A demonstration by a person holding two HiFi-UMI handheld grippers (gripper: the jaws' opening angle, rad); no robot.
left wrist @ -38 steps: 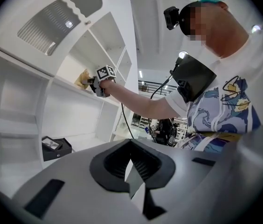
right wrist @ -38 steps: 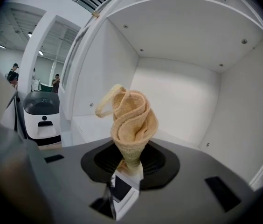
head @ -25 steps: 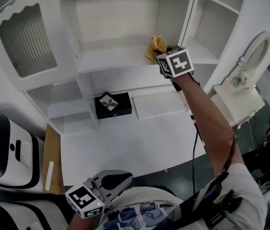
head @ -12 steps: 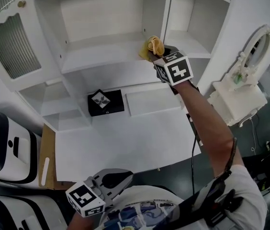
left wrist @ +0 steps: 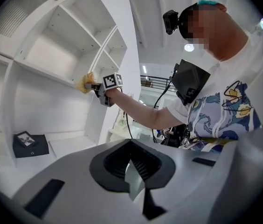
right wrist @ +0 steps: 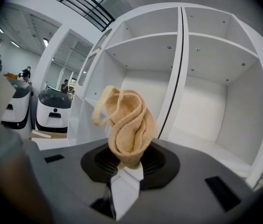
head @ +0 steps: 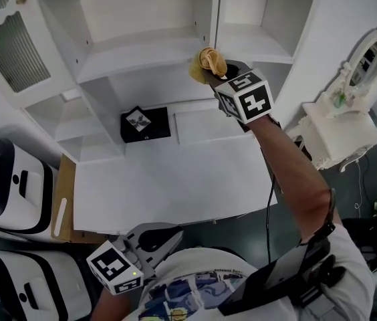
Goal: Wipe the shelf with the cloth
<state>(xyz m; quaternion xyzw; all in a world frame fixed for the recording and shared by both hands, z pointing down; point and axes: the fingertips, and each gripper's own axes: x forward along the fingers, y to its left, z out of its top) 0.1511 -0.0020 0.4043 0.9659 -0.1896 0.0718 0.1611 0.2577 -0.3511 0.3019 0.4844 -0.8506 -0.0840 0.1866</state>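
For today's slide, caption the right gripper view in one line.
Right gripper clamps a bunched yellow cloth in front of the white shelf unit.

Illumination is bright, diffuse and even across the white shelf unit (head: 142,52); shadows are soft, deepest in compartments ahead of the right gripper (head: 210,72). Ceiling lamps (left wrist: 190,47) produce glare above the left gripper (left wrist: 134,169). Both gripper views exhibit strong fisheye distortion, dark vignetted corners and blurred near-field housings.
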